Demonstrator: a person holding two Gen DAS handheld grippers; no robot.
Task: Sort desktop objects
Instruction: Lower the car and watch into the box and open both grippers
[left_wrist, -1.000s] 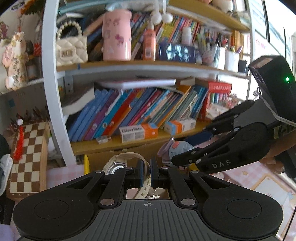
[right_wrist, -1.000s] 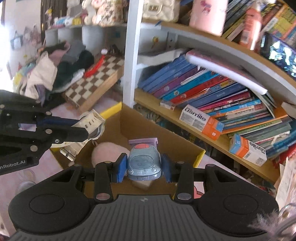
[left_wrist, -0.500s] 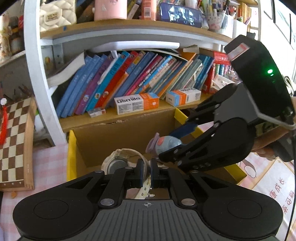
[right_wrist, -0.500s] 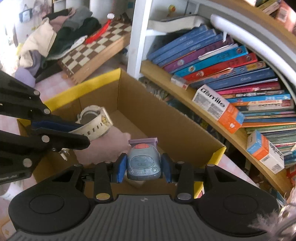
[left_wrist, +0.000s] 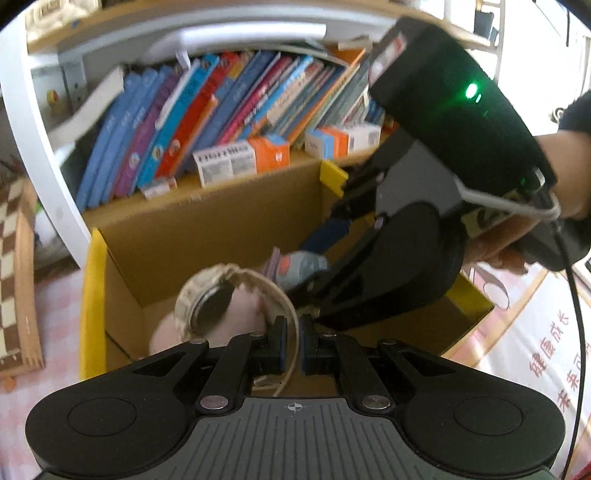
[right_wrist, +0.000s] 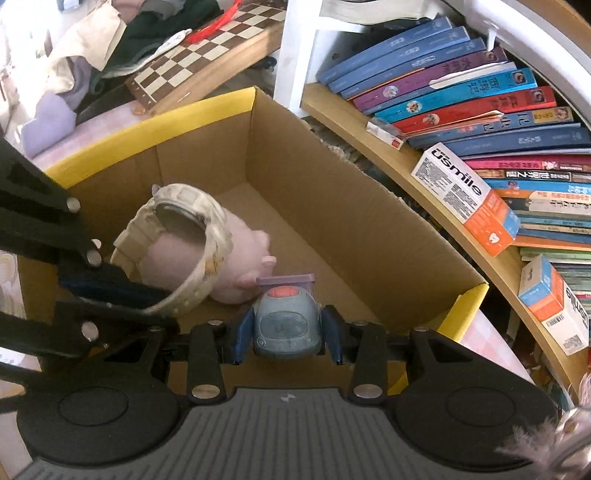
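My left gripper (left_wrist: 291, 345) is shut on the strap of a cream wristwatch (left_wrist: 207, 302) and holds it over an open cardboard box with yellow flaps (left_wrist: 207, 229). My right gripper (right_wrist: 286, 334) is shut on a small grey-blue toy car (right_wrist: 286, 323) over the same box (right_wrist: 332, 206). The watch (right_wrist: 184, 218) hangs just left of the car in the right wrist view. A pink plush toy (right_wrist: 236, 254) lies on the box floor below both. The right gripper also shows in the left wrist view (left_wrist: 317, 273), holding the car (left_wrist: 301, 264).
A bookshelf with leaning books (right_wrist: 461, 88) and white-and-orange boxes (right_wrist: 465, 195) stands right behind the box. A chessboard (right_wrist: 207, 55) and a pile of clothes (right_wrist: 92, 48) lie to the left. A pink checked cloth (left_wrist: 51, 325) covers the table.
Both grippers have moved forward and down over the cardboard box, each still holding its object. The box interior and the pink plush now fill more of both views.
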